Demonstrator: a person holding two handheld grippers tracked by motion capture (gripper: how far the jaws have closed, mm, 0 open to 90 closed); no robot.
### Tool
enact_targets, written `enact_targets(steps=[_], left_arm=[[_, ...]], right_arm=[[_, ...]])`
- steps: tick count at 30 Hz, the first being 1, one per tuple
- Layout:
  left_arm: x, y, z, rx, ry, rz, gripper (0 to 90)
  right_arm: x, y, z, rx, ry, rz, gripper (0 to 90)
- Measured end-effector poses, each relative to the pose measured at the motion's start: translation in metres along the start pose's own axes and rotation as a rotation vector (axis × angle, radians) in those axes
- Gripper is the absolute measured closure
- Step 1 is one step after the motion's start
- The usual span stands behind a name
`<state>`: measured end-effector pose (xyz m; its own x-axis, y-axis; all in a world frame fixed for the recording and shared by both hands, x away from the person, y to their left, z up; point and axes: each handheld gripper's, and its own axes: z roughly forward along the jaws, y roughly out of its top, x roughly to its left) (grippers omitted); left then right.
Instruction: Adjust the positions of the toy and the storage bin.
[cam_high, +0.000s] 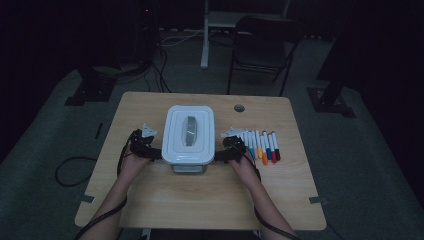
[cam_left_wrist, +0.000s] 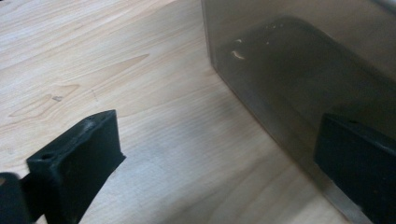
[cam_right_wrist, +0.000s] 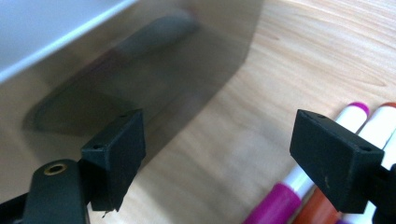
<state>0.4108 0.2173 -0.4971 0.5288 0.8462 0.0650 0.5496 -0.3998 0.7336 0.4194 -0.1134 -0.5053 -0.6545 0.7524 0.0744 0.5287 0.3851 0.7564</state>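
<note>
At the near edge of the wooden bench (cam_high: 200, 200) two forearms come in, each hand carrying a claw. The left claw (cam_high: 156, 154) sits at the left side of a storage box (cam_high: 188, 136), close to its near left corner, and the right claw (cam_high: 218, 155) sits at the box's right side, near its near right corner, so the box lies between the two. In the left gripper view the left claw (cam_left_wrist: 219, 158) is spread wide: one black jaw hangs over bare wood and the other stands at the translucent grey wall of the box (cam_left_wrist: 299, 88), though whether it touches that wall cannot be told. In the right gripper view the right claw (cam_right_wrist: 219, 149) is likewise spread, with nothing pinched; one jaw stands in front of the smoky wall of the box (cam_right_wrist: 116, 79), beneath its white lid edge, and the other stands over a row of marker pens (cam_right_wrist: 327, 163). The box rests about mid-bench, long side running away from the person, with a white lid (cam_high: 175, 125) and a grey handle (cam_high: 189, 131) set in its top. Just right of the box the marker pens (cam_high: 262, 146) lie side by side, coloured caps toward the person. Farther off, a round cable hole (cam_high: 239, 108) is set in the bench top, and beyond the bench a dark folding chair (cam_high: 260, 45) stands on the floor.
</note>
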Motion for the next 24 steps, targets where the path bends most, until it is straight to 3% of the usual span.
enact_targets(steps=[7, 24], left_arm=[[-0.016, -0.008, -0.01, 0.013, -0.002, 0.034, 1.7], [-0.047, -0.04, -0.043, -0.01, -0.063, 0.049, 1.7]], right_arm=[[0.006, -0.012, -0.015, -0.009, 0.029, -0.019, 17.9], [0.024, -0.041, -0.042, -0.032, 0.085, -0.042, 17.9]])
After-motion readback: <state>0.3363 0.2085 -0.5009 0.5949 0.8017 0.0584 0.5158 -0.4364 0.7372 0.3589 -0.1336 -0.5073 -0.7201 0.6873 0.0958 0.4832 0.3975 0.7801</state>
